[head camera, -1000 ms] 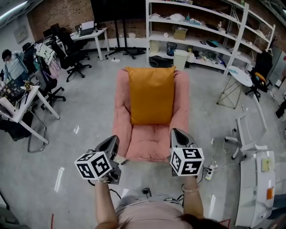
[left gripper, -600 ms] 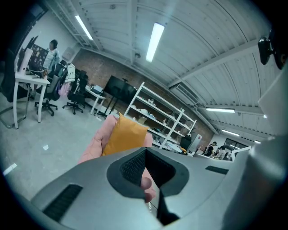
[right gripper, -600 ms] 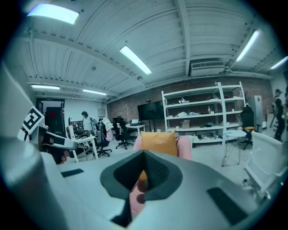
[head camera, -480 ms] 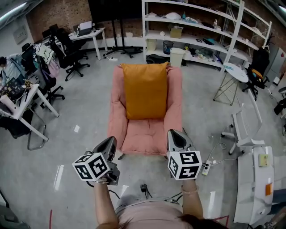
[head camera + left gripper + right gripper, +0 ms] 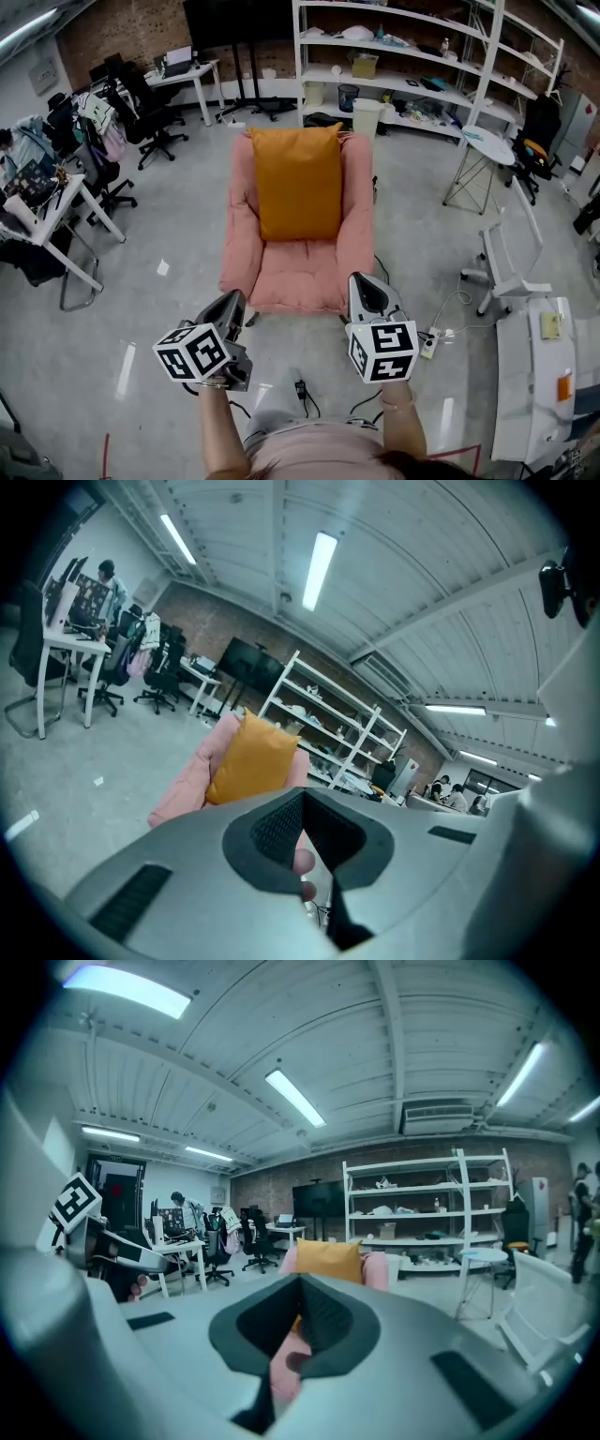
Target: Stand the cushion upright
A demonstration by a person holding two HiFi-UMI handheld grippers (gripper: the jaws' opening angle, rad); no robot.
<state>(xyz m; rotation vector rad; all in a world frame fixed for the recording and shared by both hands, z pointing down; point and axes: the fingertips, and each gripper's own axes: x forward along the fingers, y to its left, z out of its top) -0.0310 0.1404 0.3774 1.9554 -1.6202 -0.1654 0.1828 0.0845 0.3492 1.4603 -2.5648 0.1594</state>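
At your far left a white desk [image 5: 56,211] stands on the grey floor [image 5: 169,244], with black office chairs [image 5: 150,117] beyond it. Your left gripper [image 5: 234,302] hovers low in the head view, near the front left corner of the pink armchair [image 5: 291,277]. Its jaws are pressed together and nothing sits between them; the left gripper view shows only the meeting pads, with the chair ahead.

In the middle, the orange cushion [image 5: 298,183] sits on the armchair. It leans back against the backrest, its lower edge on the seat and its top corners at the top of the backrest. Neither of your grippers touches it; both are well apart from it, in front of the seat.

Your right gripper [image 5: 361,284] hovers by the chair's front right corner, jaws likewise pressed together and empty, pointing toward the cushion.

Further right, a power strip [image 5: 429,343] lies on the floor with its cable. A small round table [image 5: 485,139] stands before the white shelving [image 5: 422,66] along the brick wall.
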